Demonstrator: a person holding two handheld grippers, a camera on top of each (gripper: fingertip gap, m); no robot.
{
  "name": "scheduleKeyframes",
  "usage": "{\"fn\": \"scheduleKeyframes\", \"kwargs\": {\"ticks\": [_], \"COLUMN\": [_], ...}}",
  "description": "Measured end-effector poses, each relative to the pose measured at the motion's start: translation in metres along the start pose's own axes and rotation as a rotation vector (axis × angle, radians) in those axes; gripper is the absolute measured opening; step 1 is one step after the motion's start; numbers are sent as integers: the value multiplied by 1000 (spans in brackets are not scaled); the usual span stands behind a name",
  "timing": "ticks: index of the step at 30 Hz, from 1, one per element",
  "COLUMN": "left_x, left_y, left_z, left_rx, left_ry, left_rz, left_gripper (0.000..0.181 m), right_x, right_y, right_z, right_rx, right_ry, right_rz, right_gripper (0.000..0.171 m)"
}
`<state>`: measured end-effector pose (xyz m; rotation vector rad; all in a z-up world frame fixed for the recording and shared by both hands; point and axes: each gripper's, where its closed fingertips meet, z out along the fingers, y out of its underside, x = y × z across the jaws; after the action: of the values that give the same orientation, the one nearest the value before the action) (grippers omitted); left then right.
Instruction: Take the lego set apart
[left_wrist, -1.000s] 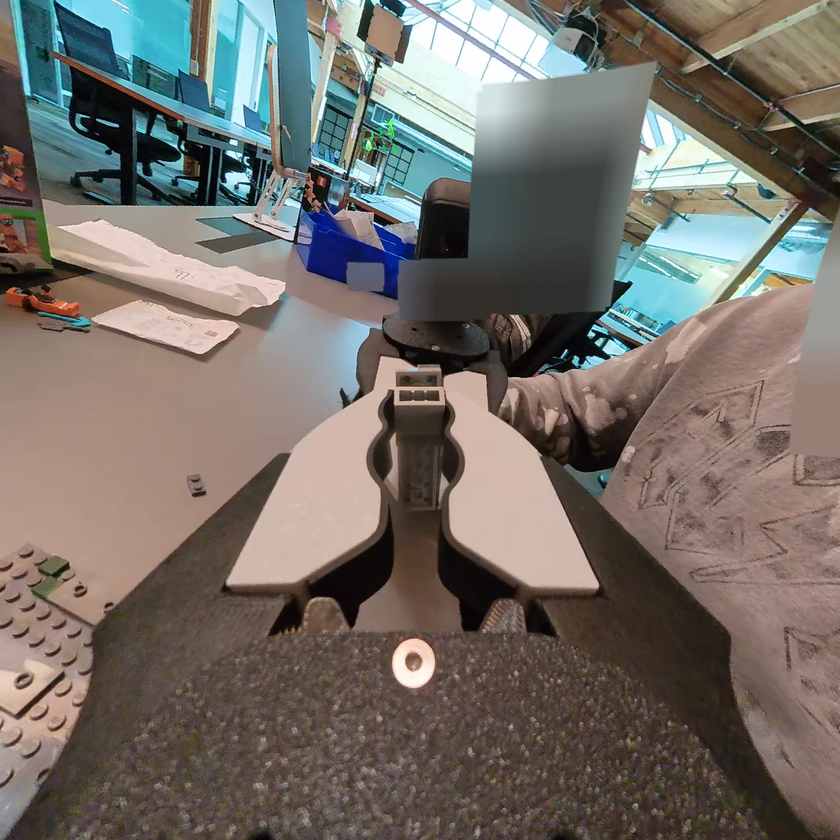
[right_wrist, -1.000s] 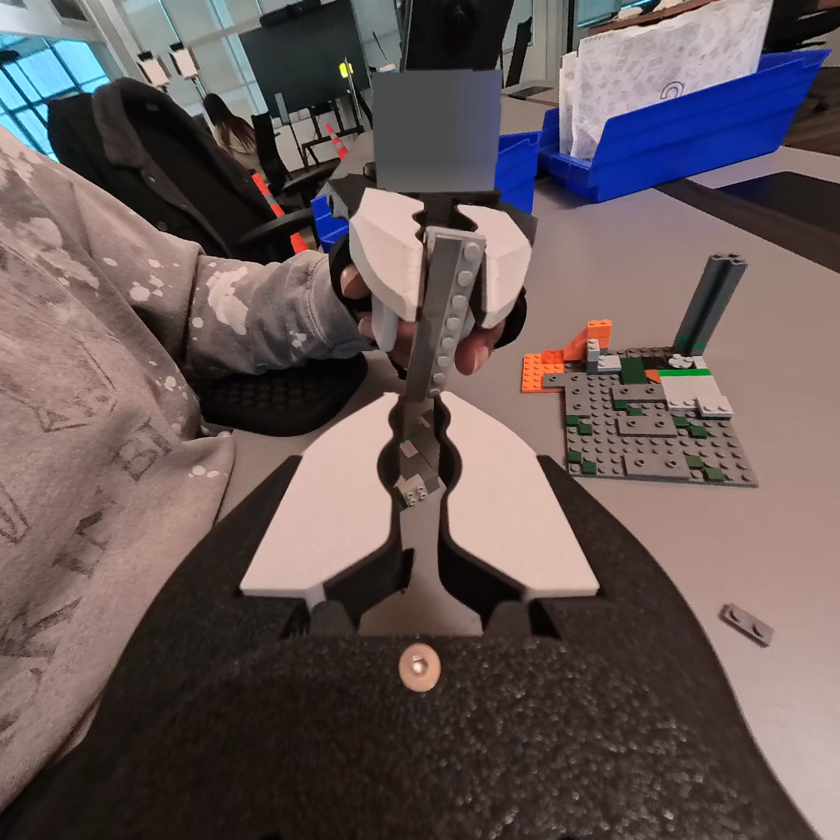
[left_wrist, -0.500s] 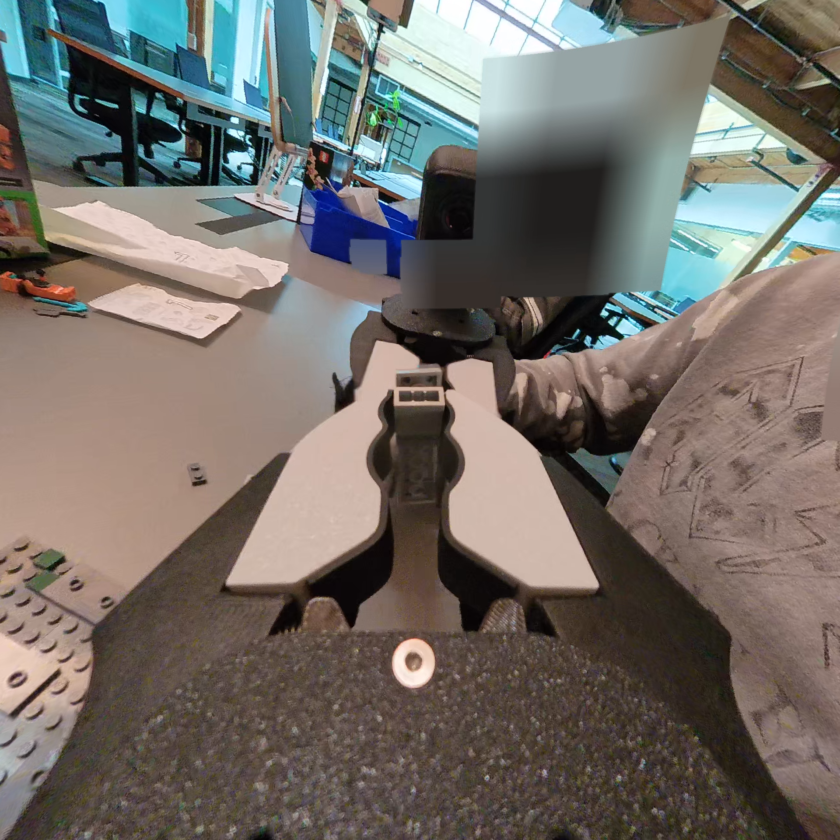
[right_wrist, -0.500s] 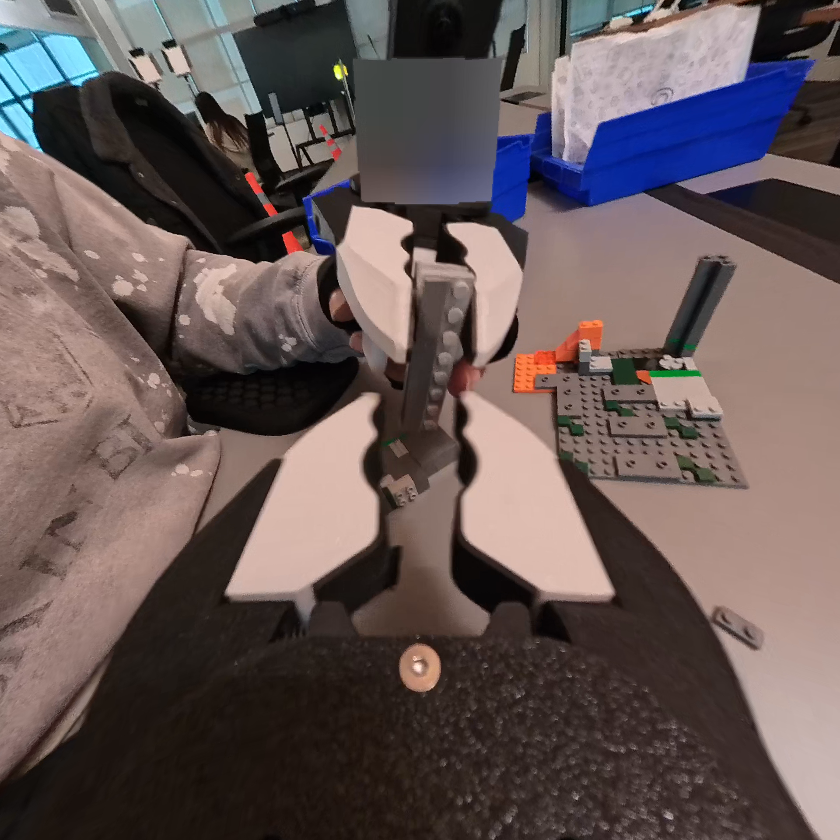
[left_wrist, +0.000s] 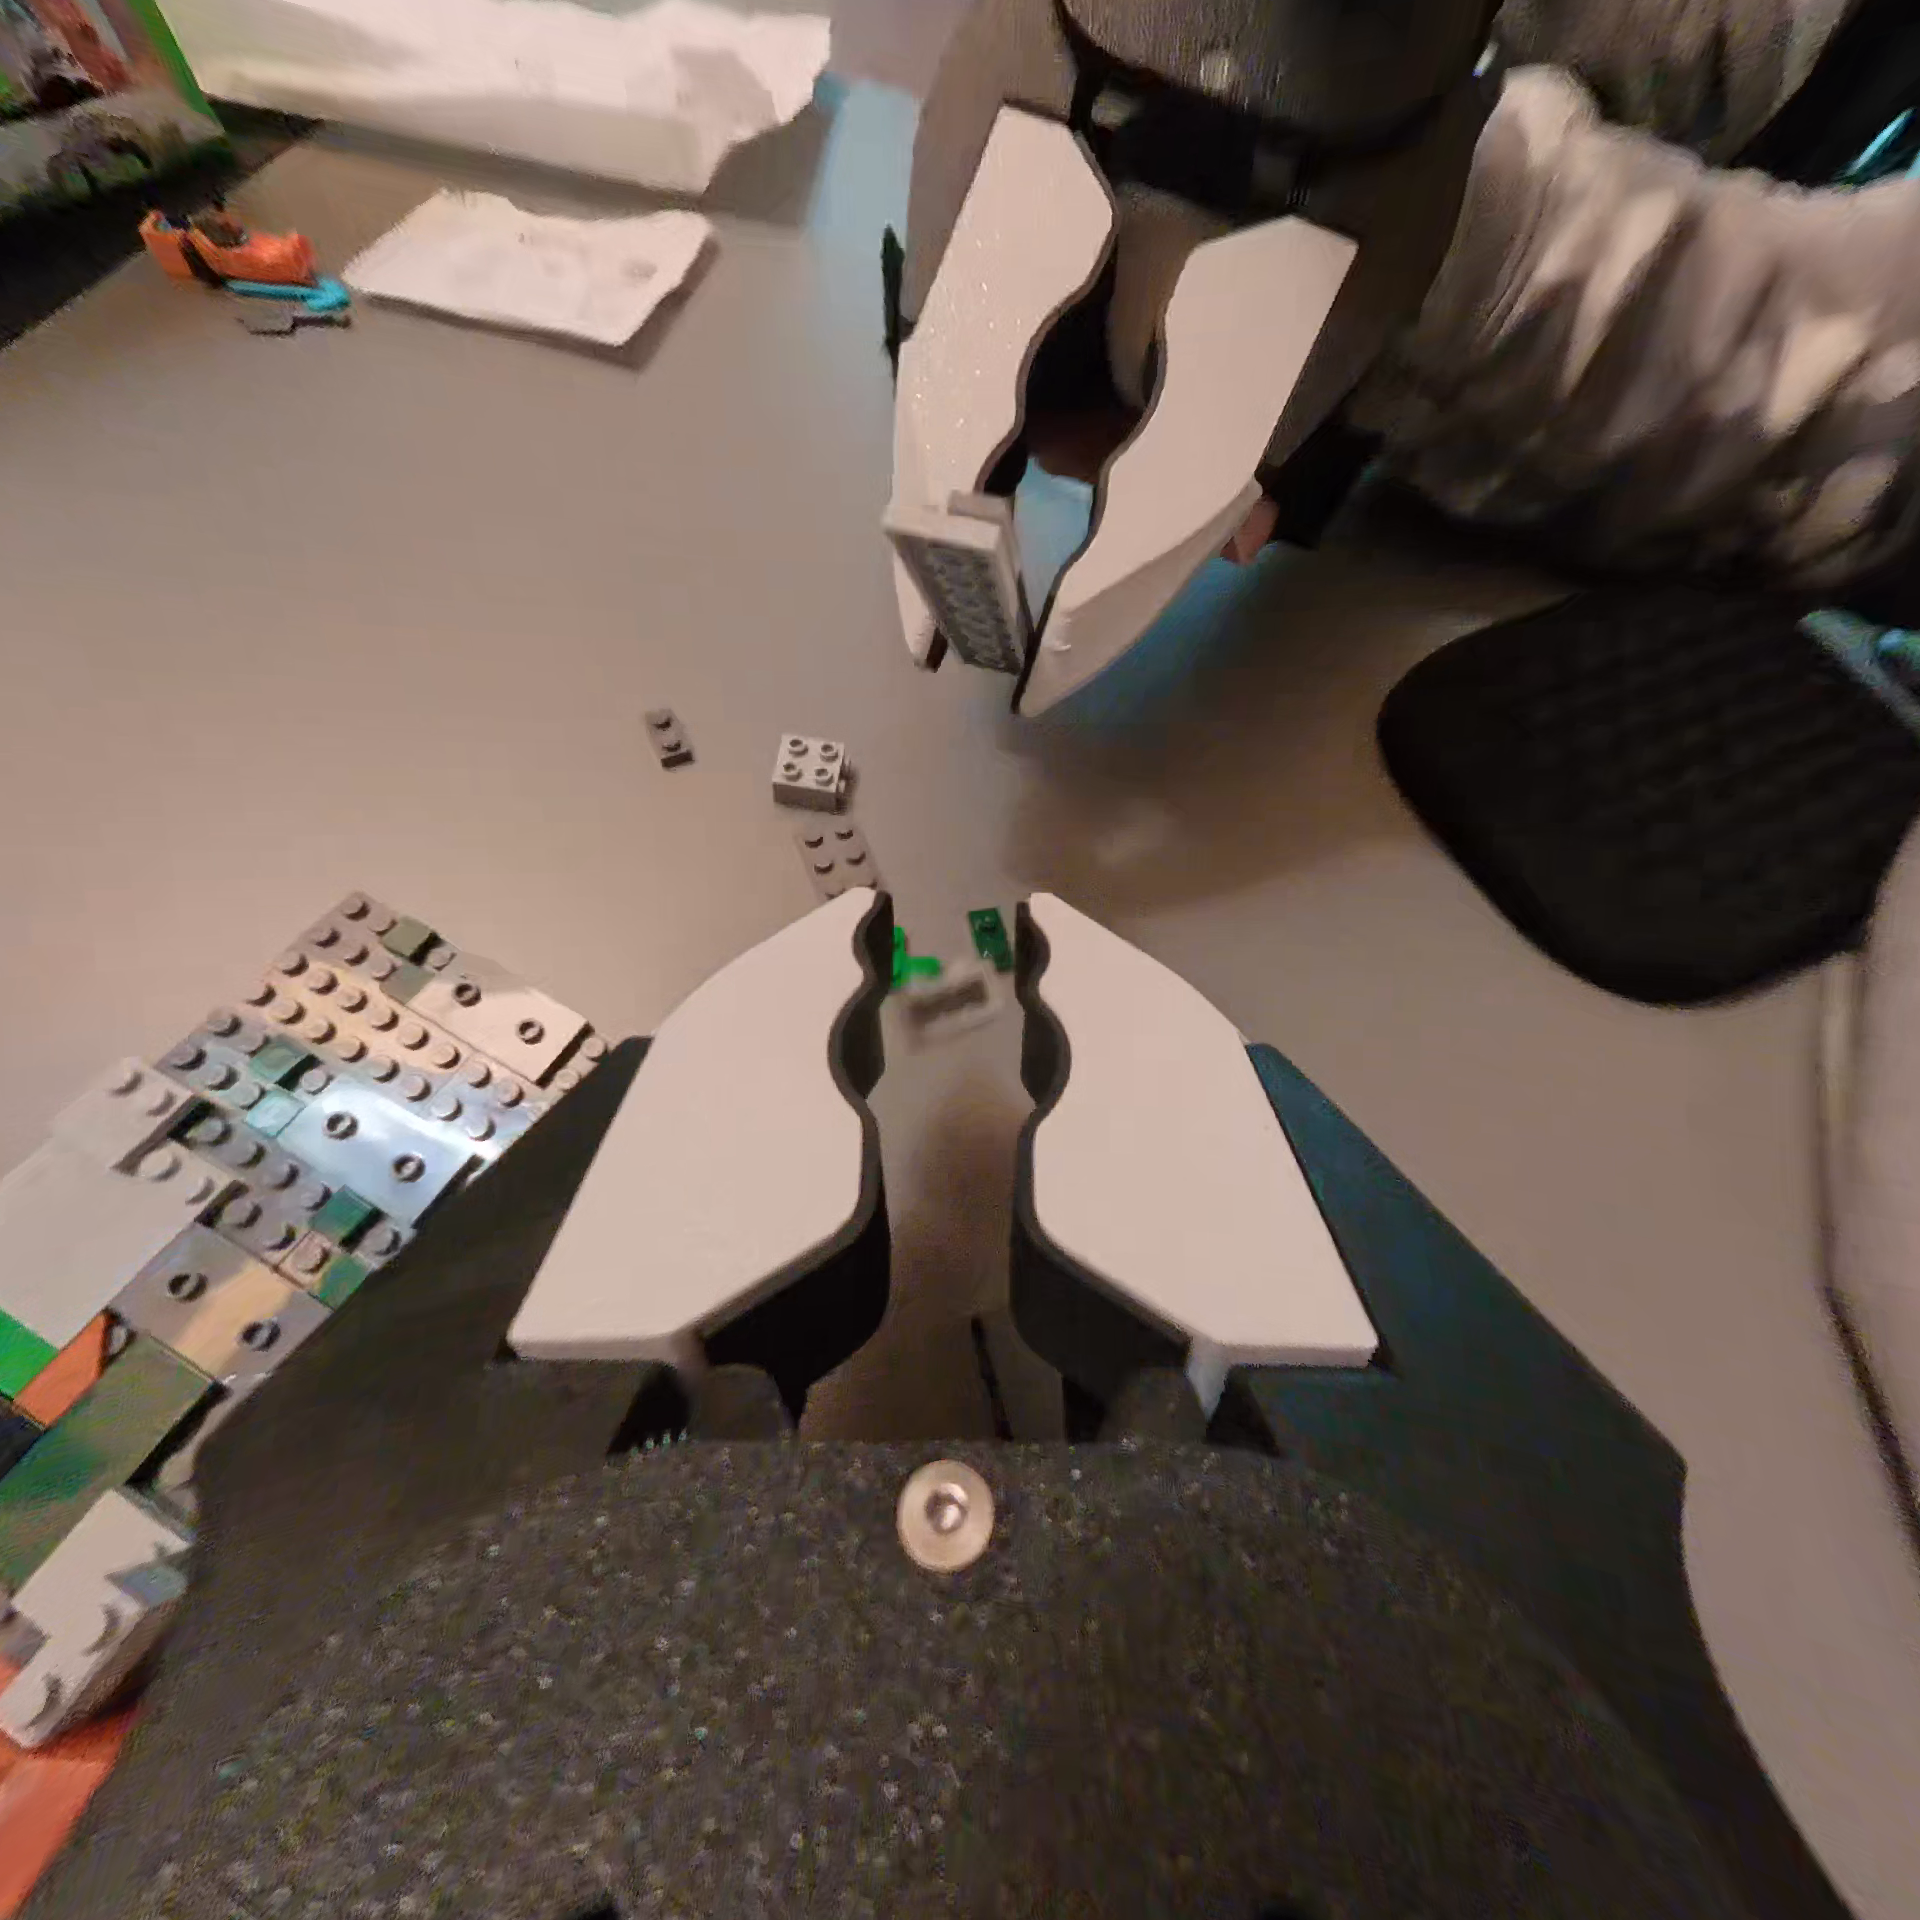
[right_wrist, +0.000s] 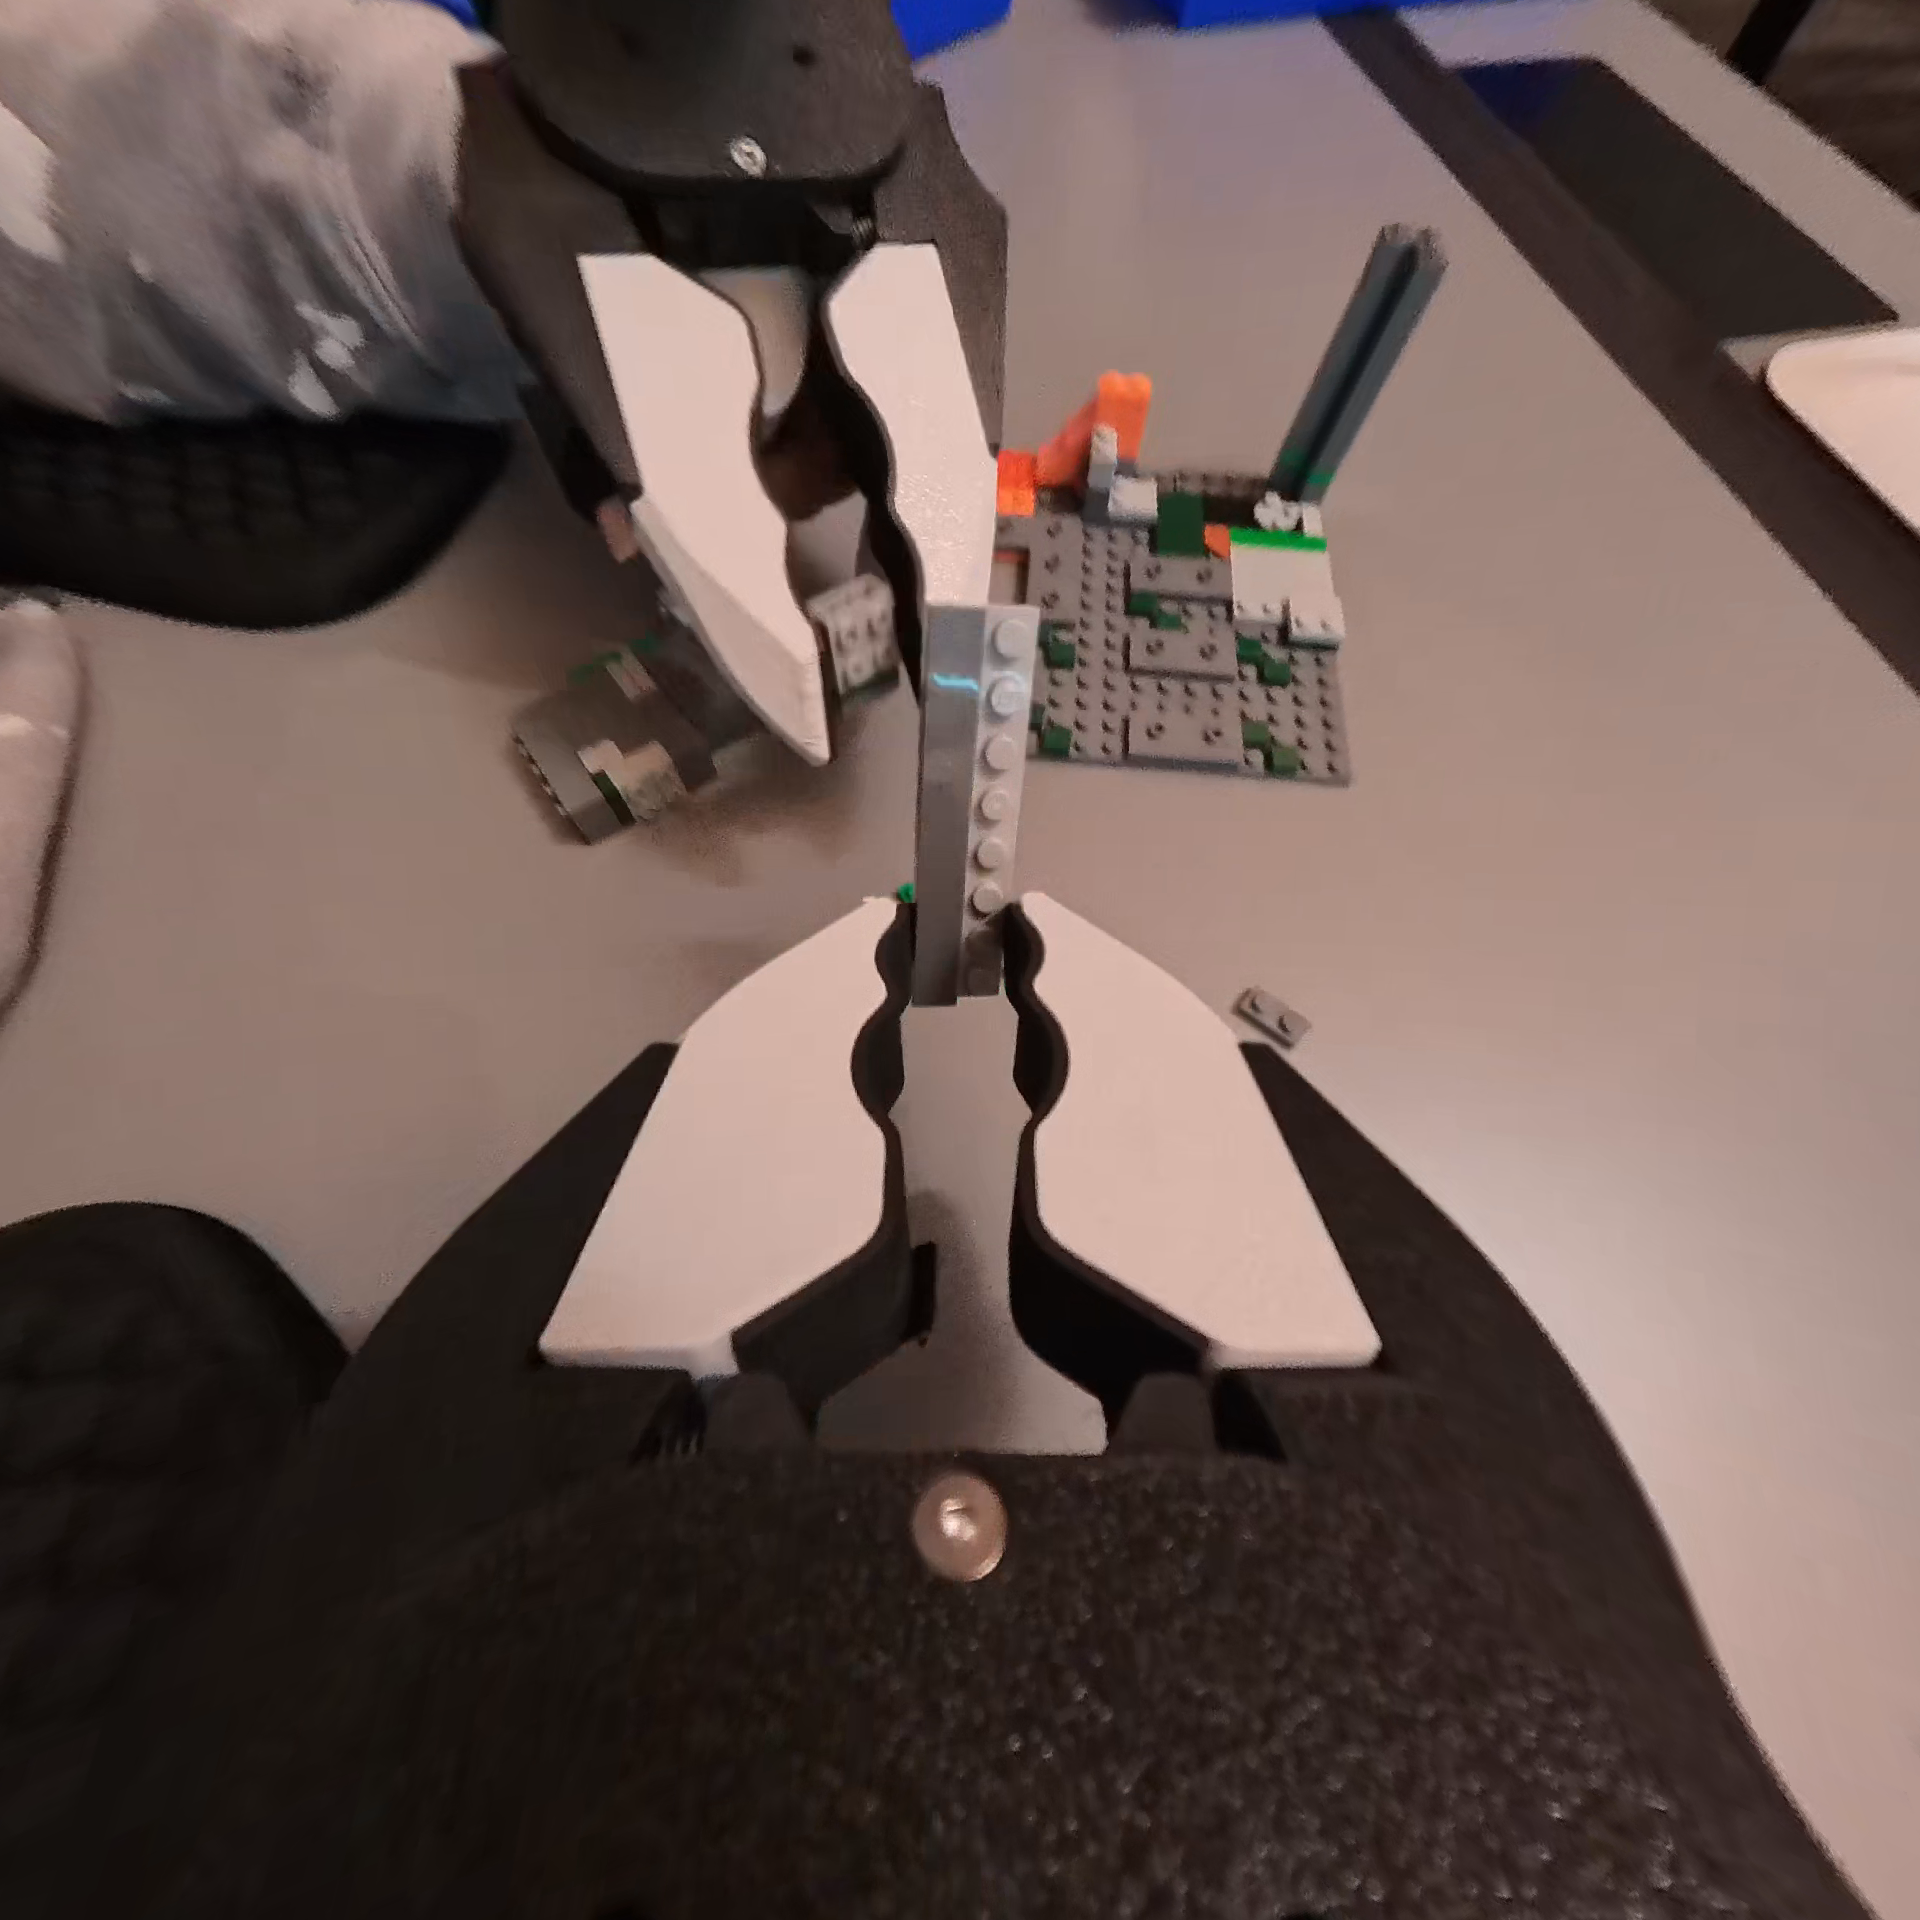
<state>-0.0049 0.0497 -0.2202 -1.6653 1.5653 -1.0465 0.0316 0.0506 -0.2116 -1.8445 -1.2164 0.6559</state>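
The right tool (right_wrist: 954, 935) pinches a long grey studded plate (right_wrist: 971, 800) by its near end, so the plate sticks out away from the camera with its row of studs facing right. In the left wrist view that same plate (left_wrist: 961, 582) shows end-on between the tips of the far tool.

The left tool (left_wrist: 951, 930) is spread, with nothing between its fingers, and points down at the counter (left_wrist: 364, 623). Under its tips lie small loose pieces: a bright green bit (left_wrist: 911, 961), a dark green tile (left_wrist: 989, 932) and a small grey piece (left_wrist: 948, 1003). Just beyond them sit a dark grey 2-by-3 plate (left_wrist: 837, 858), a light grey 2-by-2 brick (left_wrist: 812, 771) and a tiny dark plate (left_wrist: 668, 738).

In the right wrist view the left tool (right_wrist: 831, 665) hangs over a stubby grey and green block (right_wrist: 613, 758) lying on its side on the counter; whether it touches the block I cannot tell. To the right of it lies the grey baseplate (right_wrist: 1174, 665), still carrying green tiles, flat grey plates, a white section (right_wrist: 1278, 582), orange bricks (right_wrist: 1101, 426) at its far left corner and a tall dark pillar (right_wrist: 1361, 364) standing at its far edge. A small dark plate (right_wrist: 1273, 1016) lies alone on the counter to the right of the right tool.

At the far left of the left wrist view are 2 white paper sheets (left_wrist: 530, 265) and an orange and blue piece (left_wrist: 229, 249).
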Motion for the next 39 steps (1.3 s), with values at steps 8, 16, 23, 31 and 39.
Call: {"fn": "scheduleKeyframes", "kwargs": {"ticks": [8, 16, 23, 31, 39], "left_x": [1, 22, 32, 29, 26], "left_y": [-9, -26, -40, -38, -35], "left_z": [-3, -12, -16, -14, -14], "left_rx": [40, 171, 259, 253, 182], "left_ry": [9, 156, 222, 157, 32], "left_rz": [3, -60, -83, -1, 155], "left_gripper": [34, 26, 26, 17, 17], "right_x": [-12, -39, -39, -41, -30], "right_y": [-3, -31, -34, -22, -44], "right_z": [9, 18, 17, 28, -1], "right_rx": [21, 163, 193, 61, 190], "right_ry": [-56, -173, -203, -101, -48], "right_rz": [26, 78, 137, 16, -65], "right_gripper": [16, 16, 16, 17, 23]}}
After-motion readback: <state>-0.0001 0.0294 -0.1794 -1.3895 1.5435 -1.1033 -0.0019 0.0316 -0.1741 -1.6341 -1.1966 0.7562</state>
